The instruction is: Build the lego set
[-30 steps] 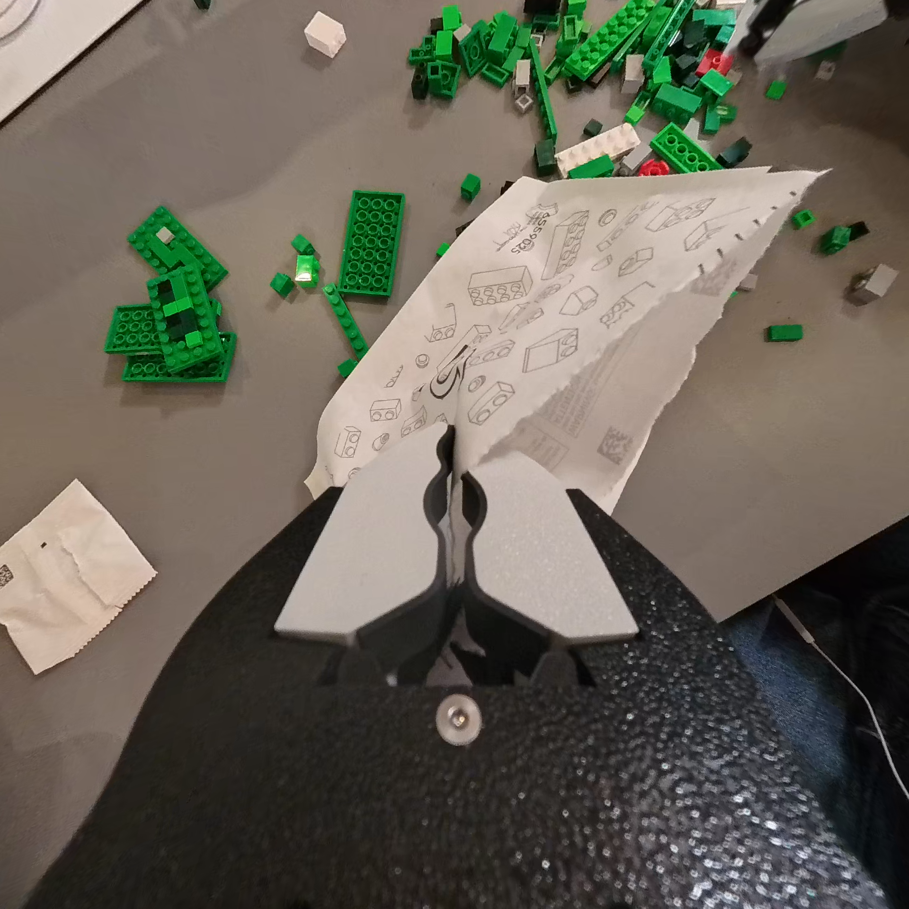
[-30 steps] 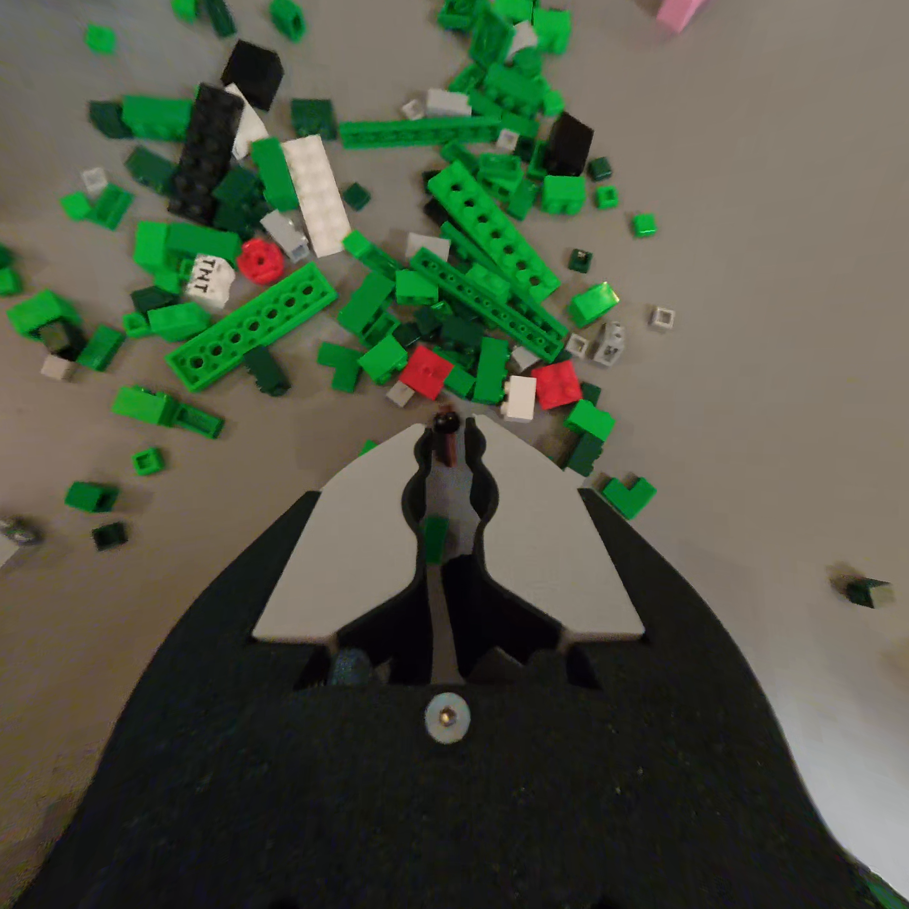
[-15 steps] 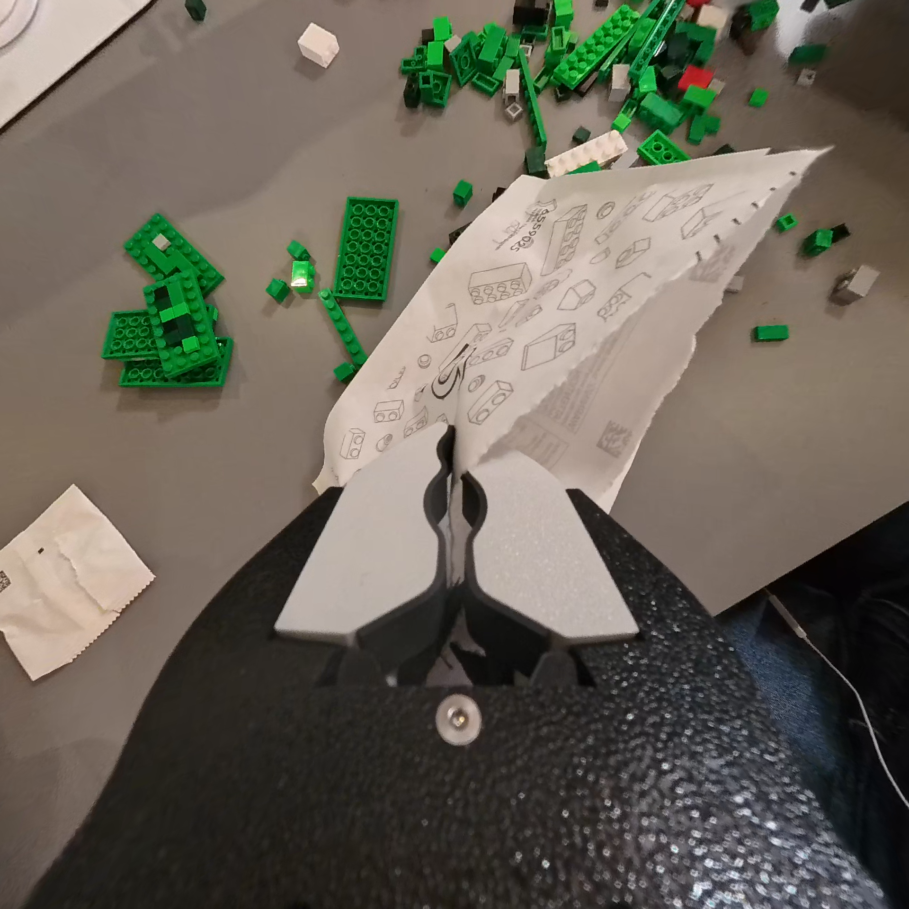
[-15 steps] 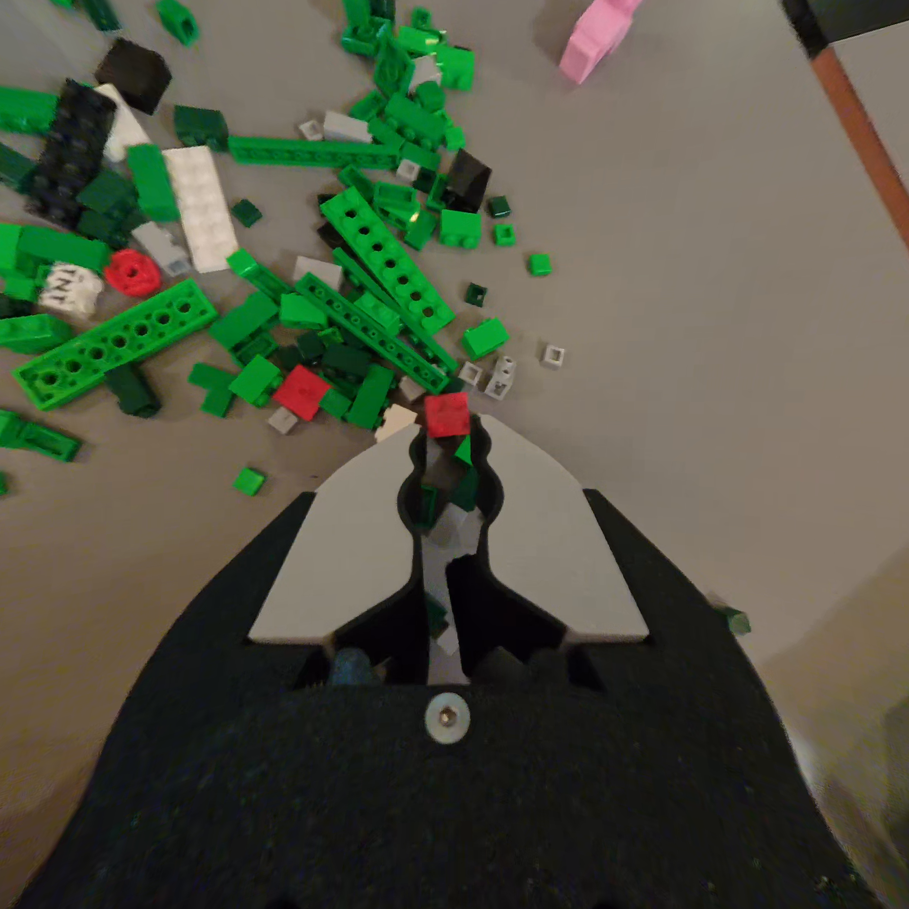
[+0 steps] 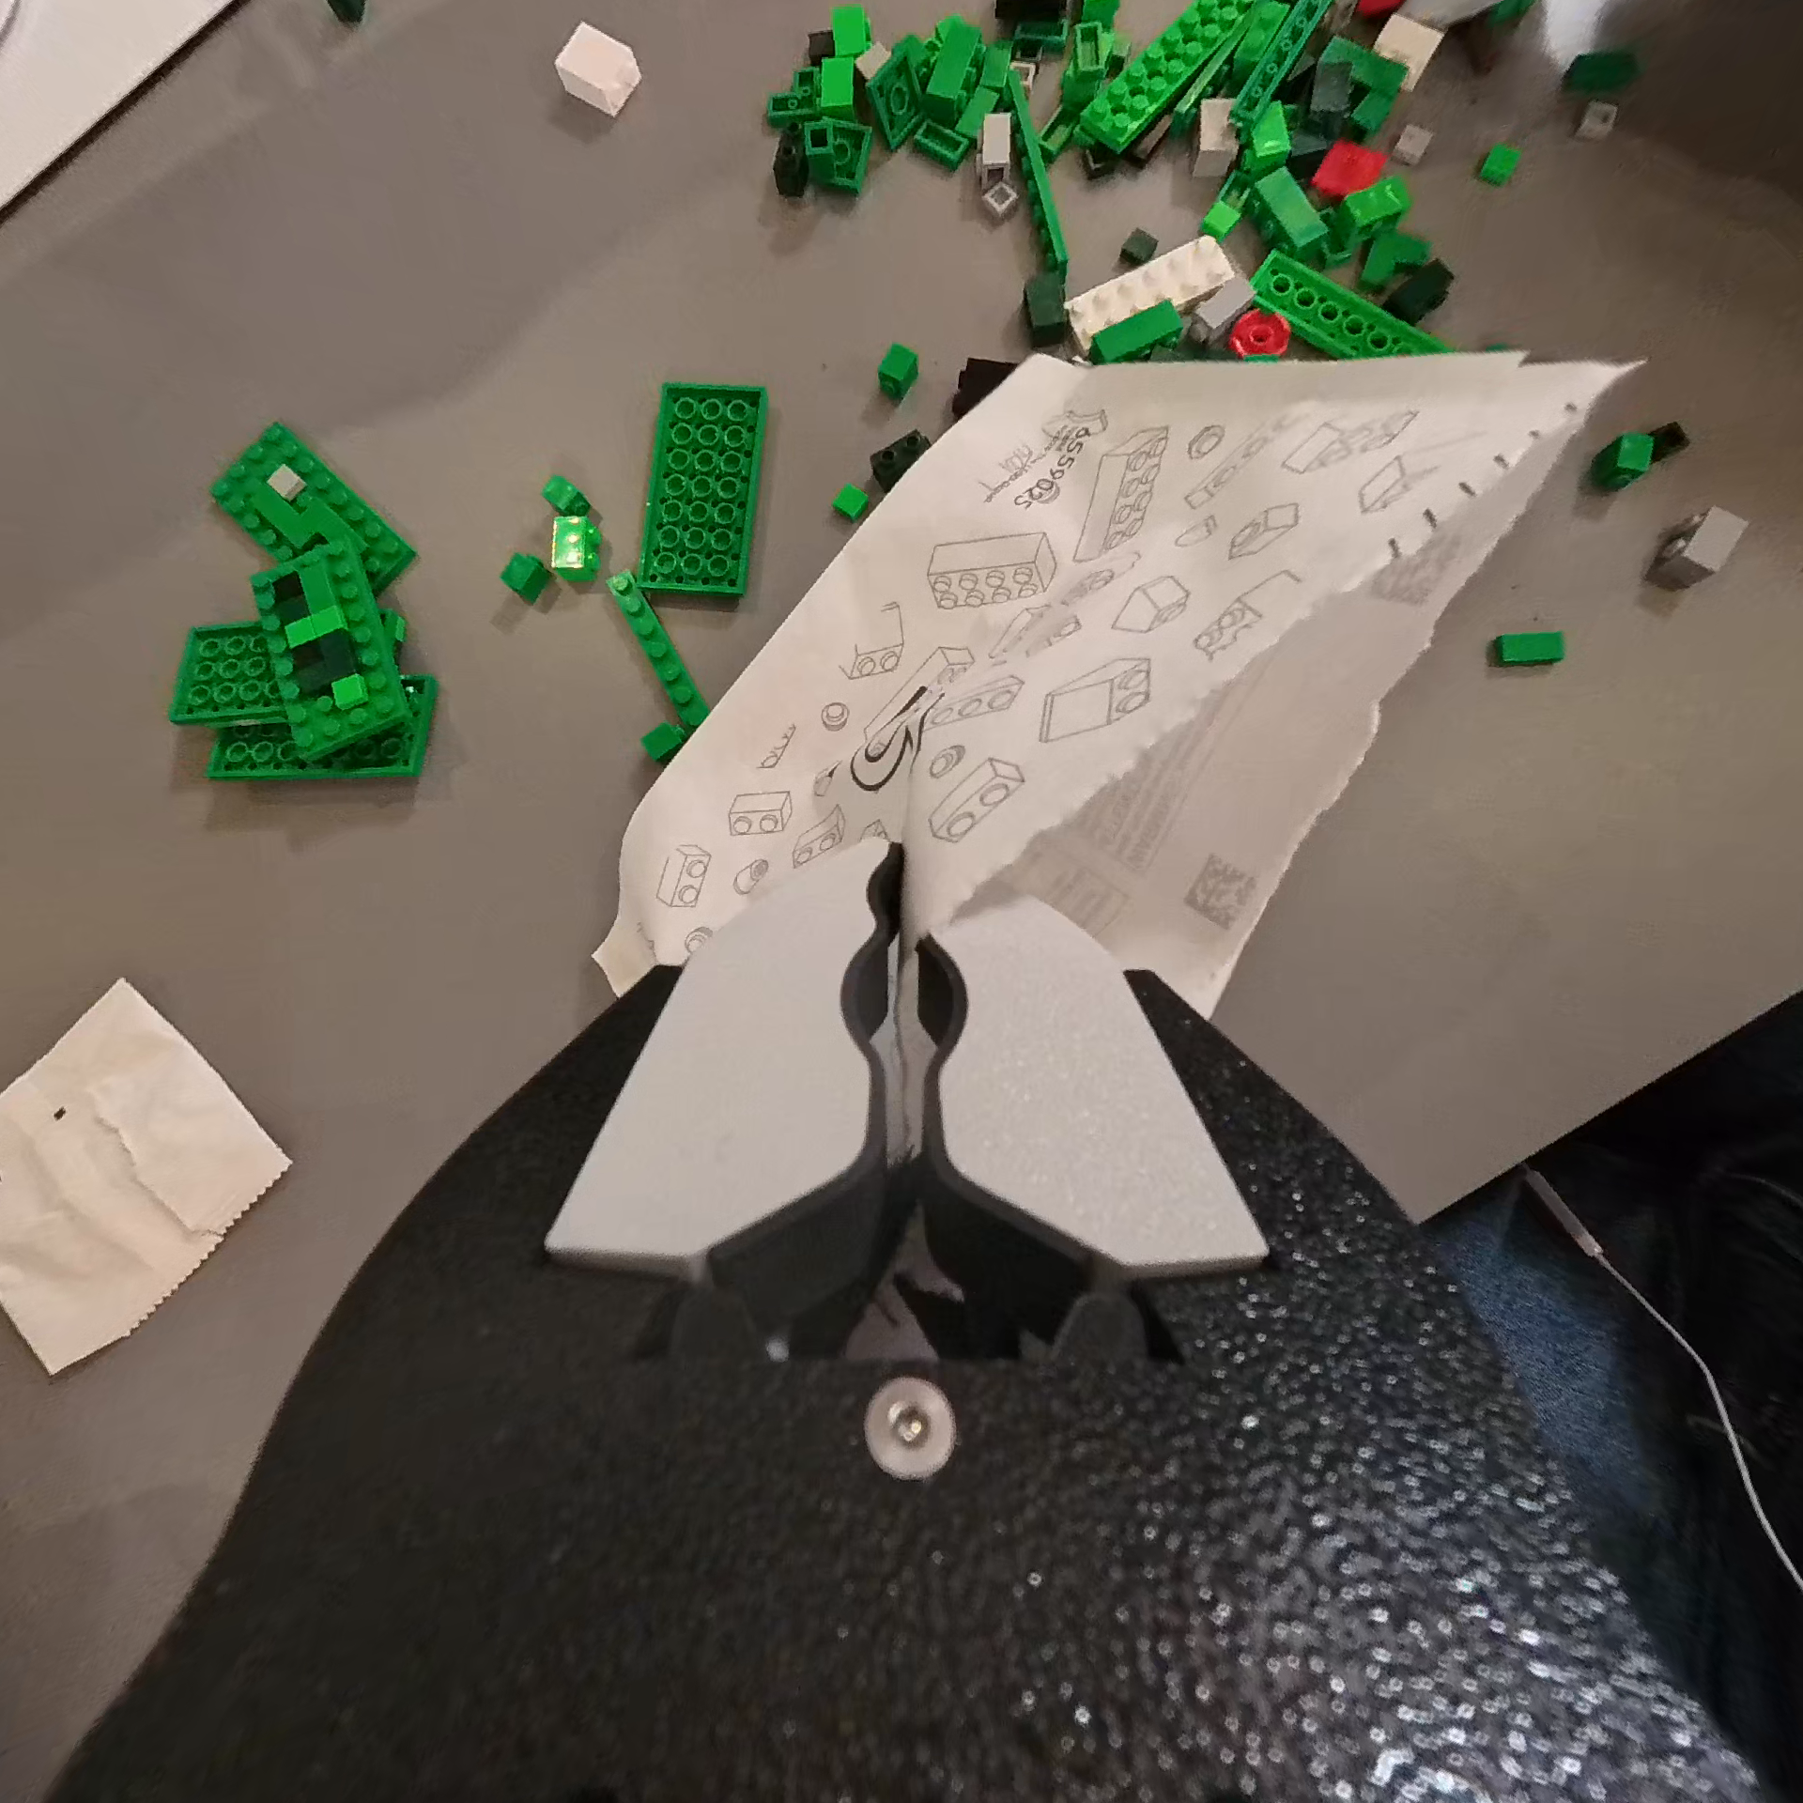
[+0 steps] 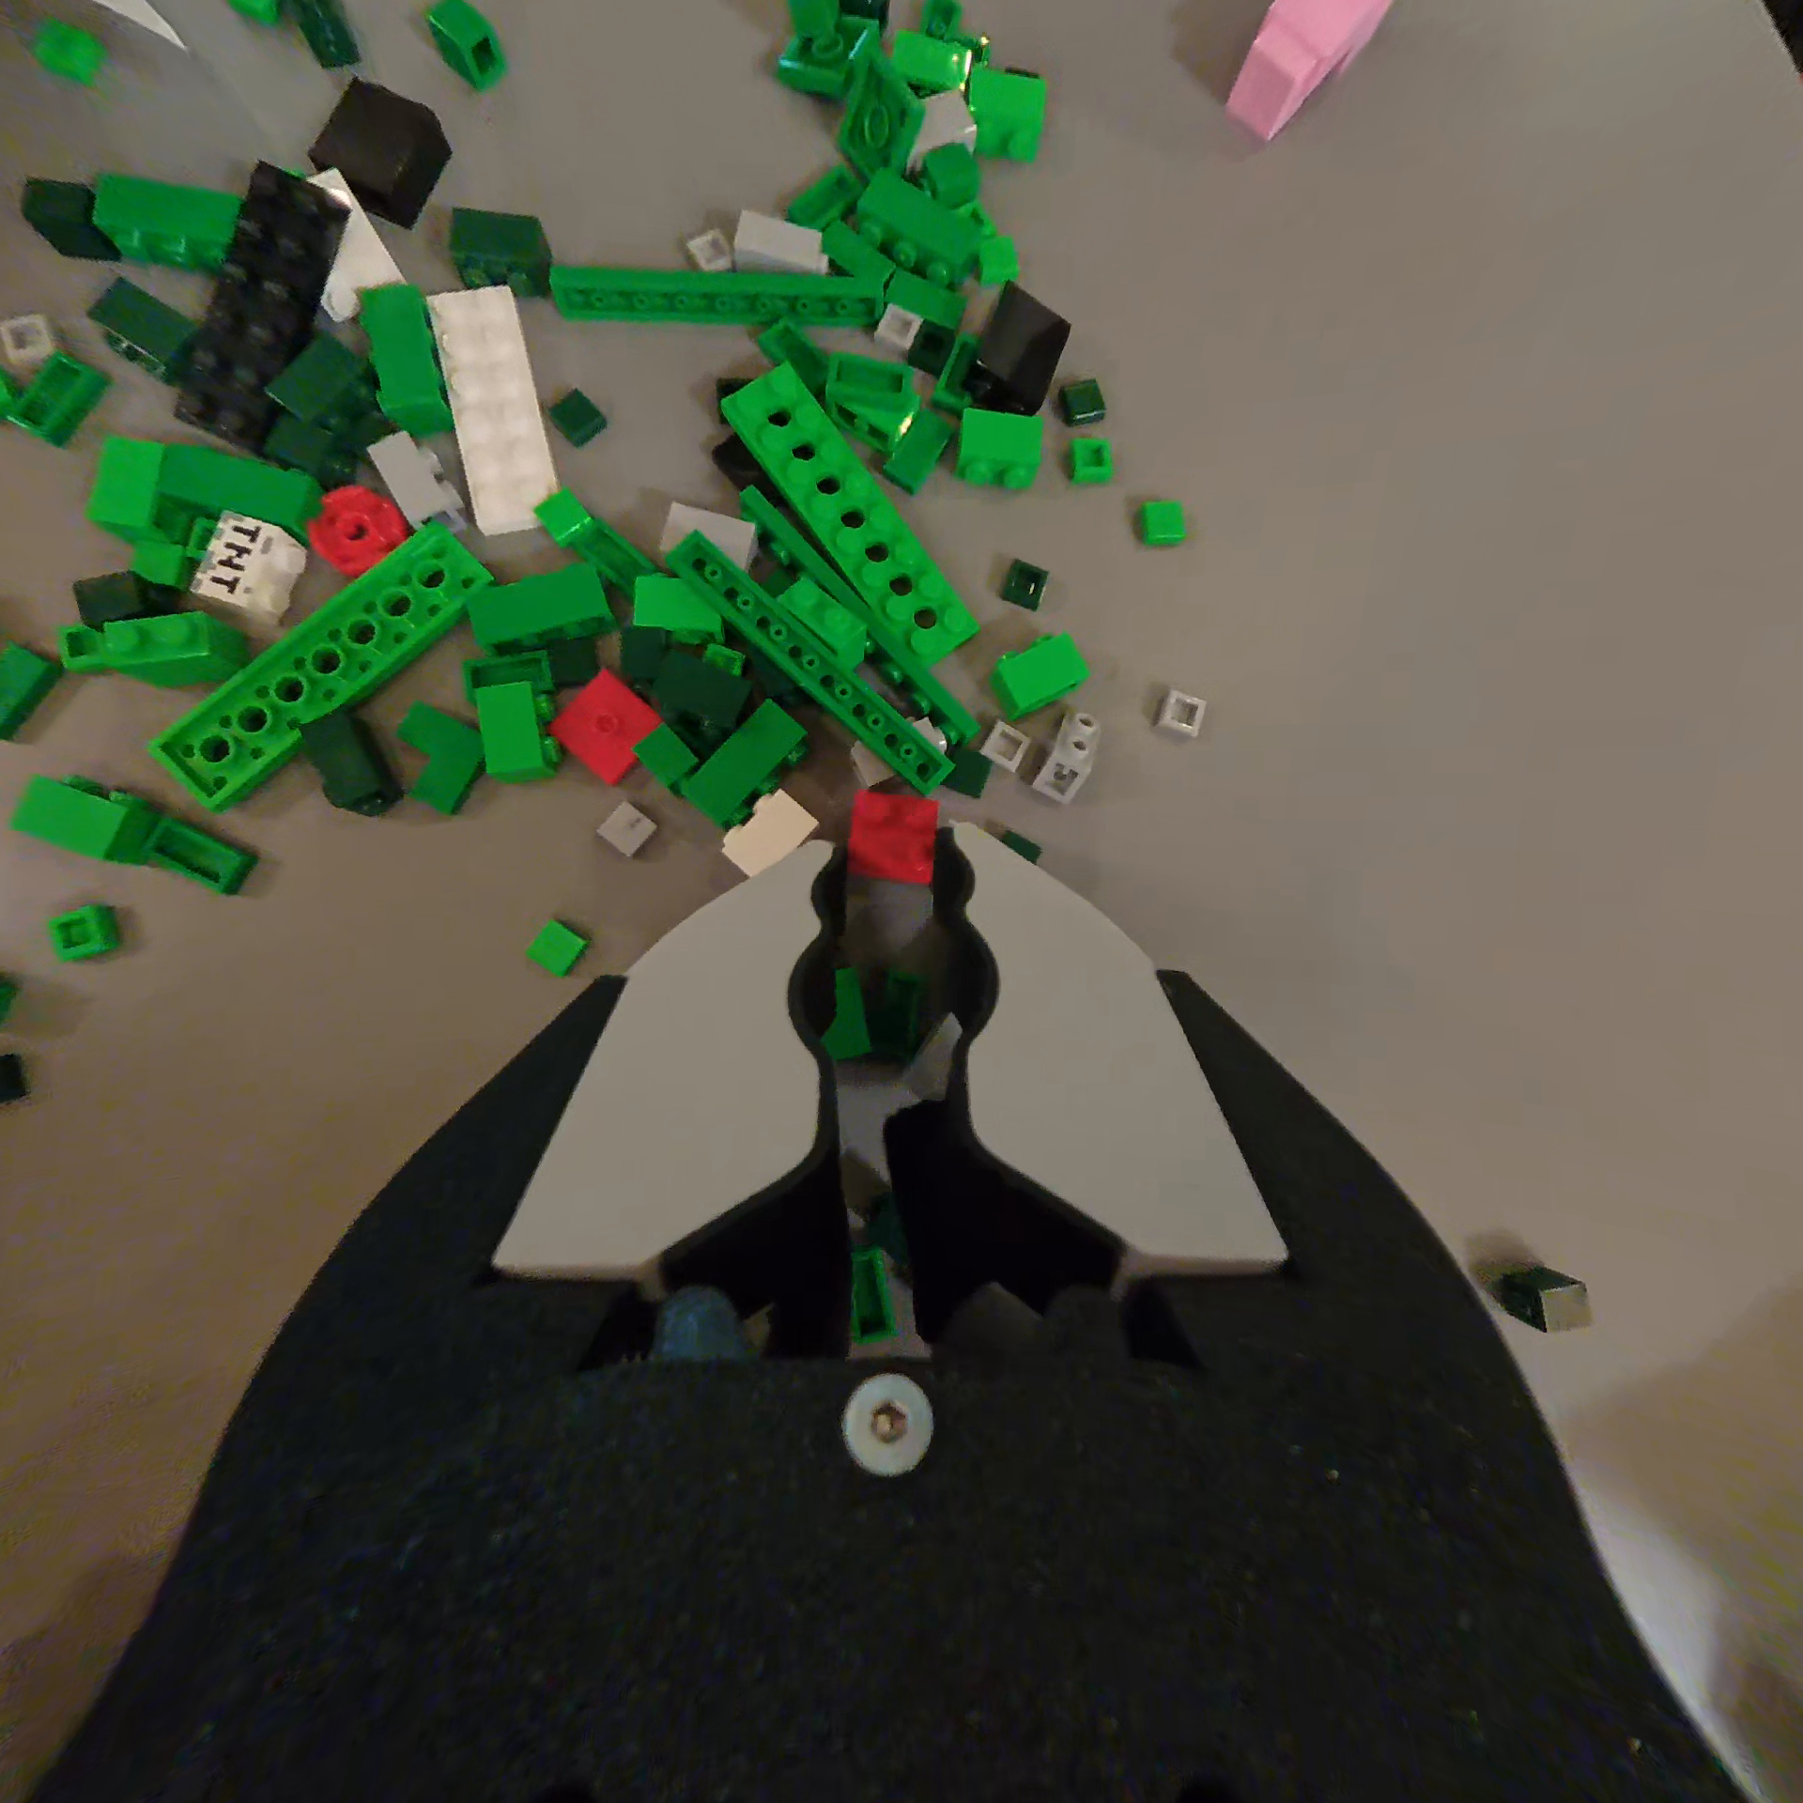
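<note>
My left gripper [image 5: 902, 859] is shut on a torn white paper bag [image 5: 1122, 605] printed with brick drawings and holds it up over the grey table. A partly built stack of green plates [image 5: 312, 624] lies at the left, with a loose green plate [image 5: 704, 488] beside it. My right gripper [image 6: 893, 849] sits at the near edge of the loose brick pile [image 6: 781, 546]. Its tips close on either side of a small red brick [image 6: 893, 829]. Green pieces show through the gap behind the tips.
A small torn white bag [image 5: 117, 1161] lies at the near left. The table edge [image 5: 1463, 1151] runs close on the right, with a person's leg beyond it. A pink piece [image 6: 1298, 59] lies far right. A white cube [image 5: 597, 70] sits apart from the pile. Left tips to right tips: about 30 centimetres. It is some 15 centimetres from my left tips to the loose green plate [image 5: 704, 488].
My right gripper moved right along the pile's edge, its jaws widened a little, and the red brick now sits between its tips. My left gripper kept holding the paper bag, hardly moving.
</note>
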A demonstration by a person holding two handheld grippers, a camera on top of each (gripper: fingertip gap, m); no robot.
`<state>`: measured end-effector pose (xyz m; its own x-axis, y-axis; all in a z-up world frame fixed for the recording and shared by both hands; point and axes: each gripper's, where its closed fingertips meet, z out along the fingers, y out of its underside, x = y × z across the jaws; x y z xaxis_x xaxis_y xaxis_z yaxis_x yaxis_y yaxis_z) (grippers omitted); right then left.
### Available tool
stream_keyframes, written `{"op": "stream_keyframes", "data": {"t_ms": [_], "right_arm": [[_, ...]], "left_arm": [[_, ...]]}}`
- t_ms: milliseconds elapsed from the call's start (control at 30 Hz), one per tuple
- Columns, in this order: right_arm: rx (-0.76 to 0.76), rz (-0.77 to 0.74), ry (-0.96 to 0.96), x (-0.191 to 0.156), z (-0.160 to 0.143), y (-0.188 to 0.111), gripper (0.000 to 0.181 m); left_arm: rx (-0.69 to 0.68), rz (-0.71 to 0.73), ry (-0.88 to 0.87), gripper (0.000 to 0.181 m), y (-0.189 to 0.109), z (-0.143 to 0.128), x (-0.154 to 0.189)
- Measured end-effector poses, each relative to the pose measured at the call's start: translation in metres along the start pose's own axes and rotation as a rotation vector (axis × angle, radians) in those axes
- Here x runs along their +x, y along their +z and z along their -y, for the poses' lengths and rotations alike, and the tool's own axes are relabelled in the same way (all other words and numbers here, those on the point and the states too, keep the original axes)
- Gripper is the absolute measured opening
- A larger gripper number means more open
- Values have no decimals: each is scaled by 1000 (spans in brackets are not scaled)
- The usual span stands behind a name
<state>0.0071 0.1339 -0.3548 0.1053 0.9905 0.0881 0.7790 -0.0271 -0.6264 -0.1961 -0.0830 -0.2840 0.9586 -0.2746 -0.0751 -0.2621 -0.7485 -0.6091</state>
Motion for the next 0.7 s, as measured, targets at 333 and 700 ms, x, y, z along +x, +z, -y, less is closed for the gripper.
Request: {"op": "stream_keyframes", "data": {"t_ms": [333, 700], "right_arm": [[175, -71, -156, -21, 41, -28, 17], [559, 333, -177, -153, 136, -67, 17]], "left_arm": [[18, 15, -11, 0, 2, 4, -1], [37, 27, 8, 0, 10, 13, 9]]}}
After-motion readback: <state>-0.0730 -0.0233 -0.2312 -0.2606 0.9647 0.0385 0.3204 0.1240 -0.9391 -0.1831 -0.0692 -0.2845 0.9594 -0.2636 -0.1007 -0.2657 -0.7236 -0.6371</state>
